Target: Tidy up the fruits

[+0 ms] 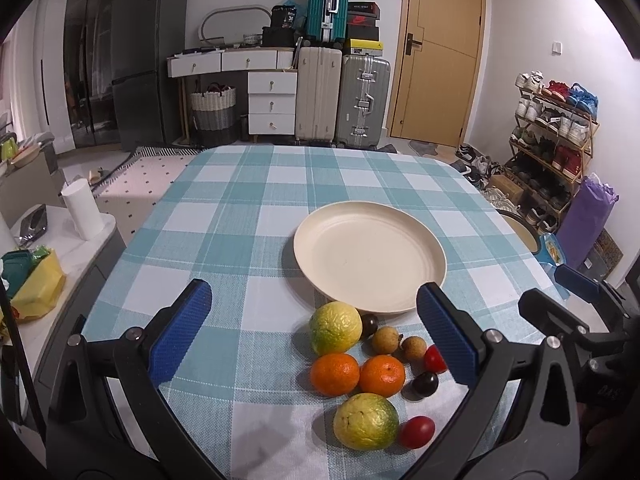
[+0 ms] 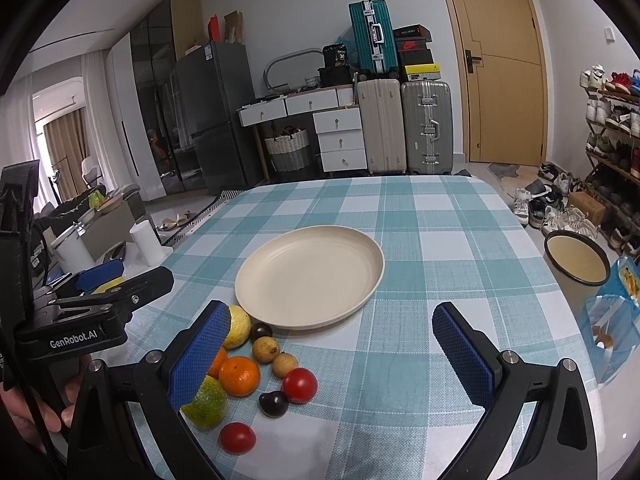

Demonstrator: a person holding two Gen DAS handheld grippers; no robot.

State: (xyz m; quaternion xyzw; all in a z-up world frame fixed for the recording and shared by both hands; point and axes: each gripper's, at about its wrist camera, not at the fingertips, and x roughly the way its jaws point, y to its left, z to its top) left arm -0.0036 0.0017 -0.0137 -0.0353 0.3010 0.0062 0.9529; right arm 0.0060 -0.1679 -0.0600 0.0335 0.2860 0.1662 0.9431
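An empty cream plate sits mid-table on the teal checked cloth. In front of it lies a cluster of fruit: two yellow-green citrus, two oranges, two brown longans, two dark plums and two red tomatoes. My left gripper is open above the cluster, holding nothing. My right gripper is open and empty, just right of the fruit; its left finger hides part of an orange.
A cream bucket and a blue bag stand off the table's right edge. A side counter with a paper roll is at the left. Suitcases, drawers and a shoe rack stand at the back.
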